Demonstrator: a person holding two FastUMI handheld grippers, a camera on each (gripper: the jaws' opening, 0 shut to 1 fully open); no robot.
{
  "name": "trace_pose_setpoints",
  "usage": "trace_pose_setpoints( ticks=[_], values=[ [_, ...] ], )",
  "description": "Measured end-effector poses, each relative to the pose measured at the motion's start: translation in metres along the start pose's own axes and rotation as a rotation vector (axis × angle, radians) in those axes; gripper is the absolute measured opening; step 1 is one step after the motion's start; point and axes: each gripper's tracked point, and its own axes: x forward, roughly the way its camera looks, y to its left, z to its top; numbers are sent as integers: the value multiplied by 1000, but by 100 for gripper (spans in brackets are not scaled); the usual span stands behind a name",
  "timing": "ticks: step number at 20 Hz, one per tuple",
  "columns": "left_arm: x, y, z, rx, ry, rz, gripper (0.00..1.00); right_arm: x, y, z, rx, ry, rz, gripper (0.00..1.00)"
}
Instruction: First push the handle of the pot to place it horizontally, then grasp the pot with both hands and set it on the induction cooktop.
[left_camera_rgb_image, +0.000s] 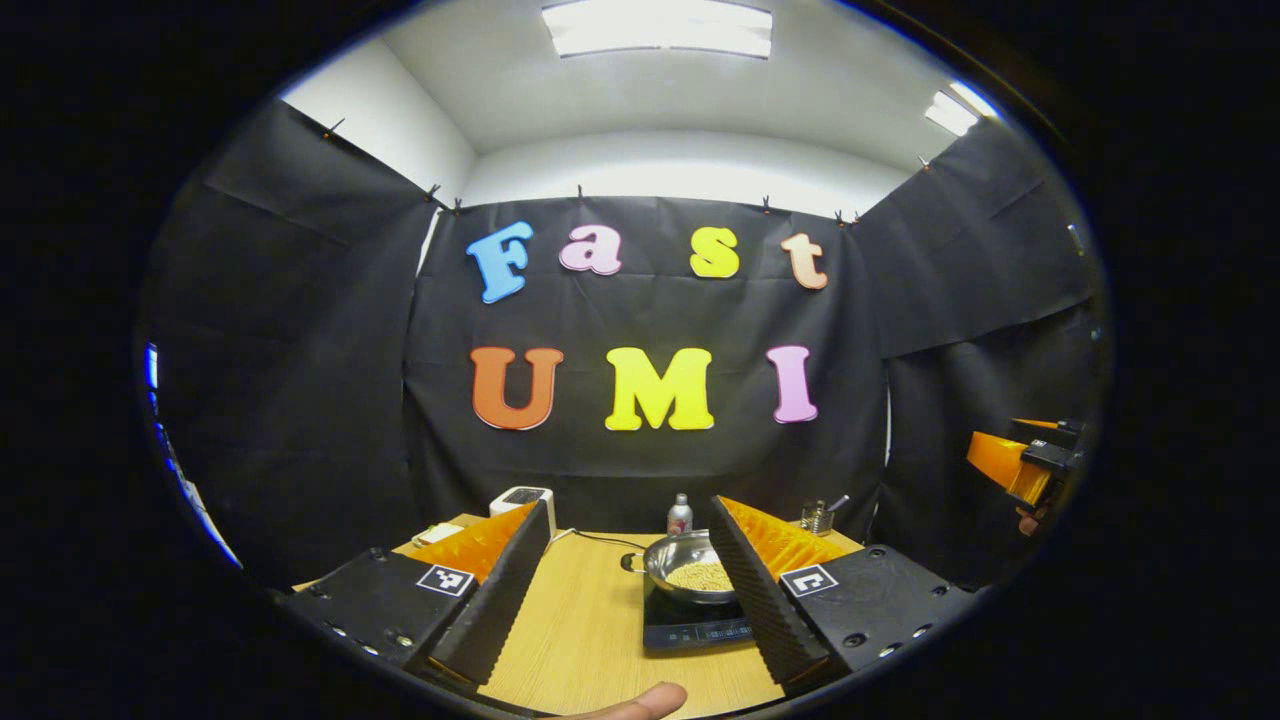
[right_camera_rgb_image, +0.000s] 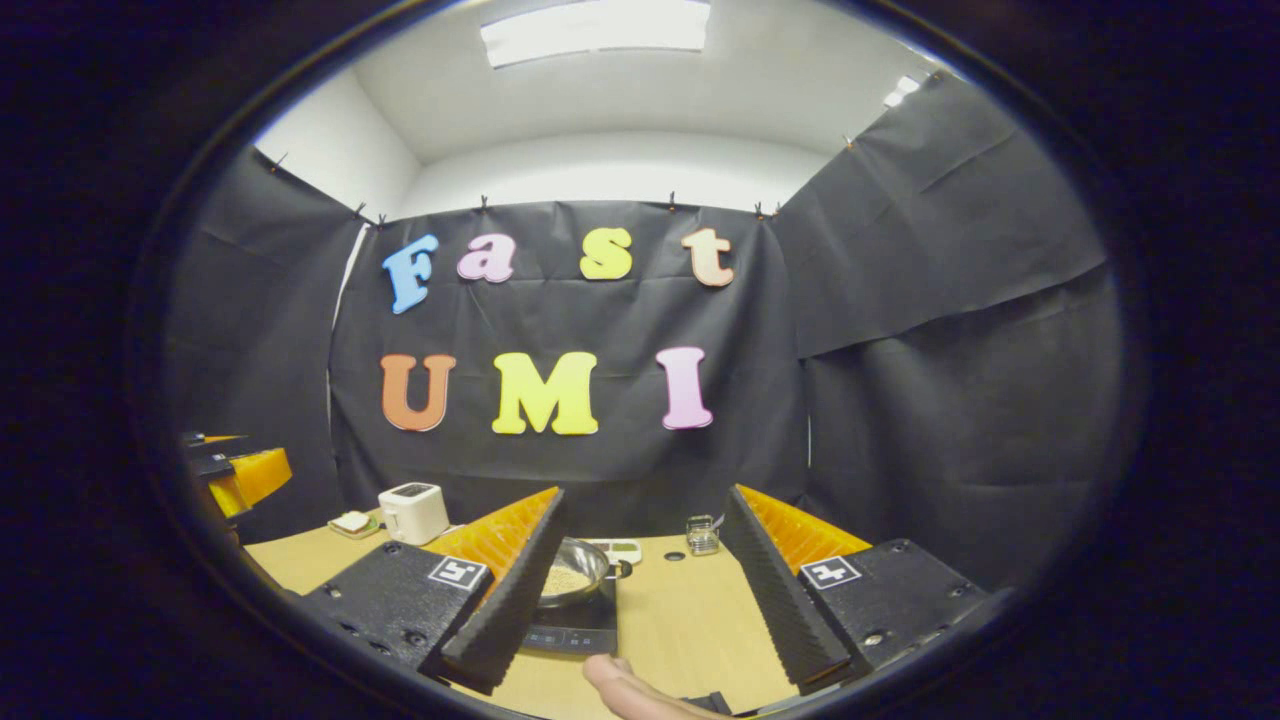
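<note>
On the induction cooktop (left_camera_rgb_image: 697, 628) sits the pot (left_camera_rgb_image: 690, 567), a shiny steel bowl with pale grains inside (rice or beans, I cannot tell which), and its small dark handle (left_camera_rgb_image: 633, 563) sticks out sideways from the rim. I take the cooktop as my landmark. My left gripper (left_camera_rgb_image: 632, 585) hangs above the wooden table (left_camera_rgb_image: 590, 640), short of the cooktop, its fingers spread wide and grasping nothing; in the left gripper view the cooktop and pot lie between the two fingers, against the right-hand one. My right gripper (right_camera_rgb_image: 640, 580) is likewise splayed apart and empty, and in the right gripper view the pot and cooktop peek out from behind its left-hand finger. Beyond the cooktop, toward the black cloth wall, stands a small bottle (left_camera_rgb_image: 680, 514). Well off to the cooktop's left is a white toaster (right_camera_rgb_image: 413, 511), and to its right at the far table edge a little glass jar (right_camera_rgb_image: 703, 535). A fingertip (left_camera_rgb_image: 640, 702) shows at the bottom of the left gripper view, nearer me than the cooktop. My right gripper also appears at the far right of the left gripper view, well apart from the cooktop.
</note>
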Motion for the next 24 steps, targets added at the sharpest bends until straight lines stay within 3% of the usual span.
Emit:
trace_pose_setpoints(
  ticks=[11,12,13,16,17,18,22,23,24],
  values=[
    [6,14,-5,-2,13,16,95,7,-2,-7,-34,1,-2,97],
    [6,13,-6,0,16,13,84,8,-3,-8,-35,1,-3,96],
    [7,14,-5,2,13,14,95,9,-4,-8,-35,0,-6,96],
    [7,11,-1,10,-11,2,95,10,-5,-9,-30,-3,-9,96],
    [7,10,-1,9,-13,-2,84,10,-6,-10,-27,-4,-7,96],
    [6,9,-3,10,-9,-3,95,10,-6,-12,-26,-2,-6,96],
    [10,12,-12,7,13,3,95,11,-7,-15,-33,1,-7,96],
    [11,12,-13,3,16,1,84,12,-8,-16,-35,3,-8,96],
    [11,12,-12,-1,12,-3,95,12,-8,-16,-35,4,-8,96]
  ],
)
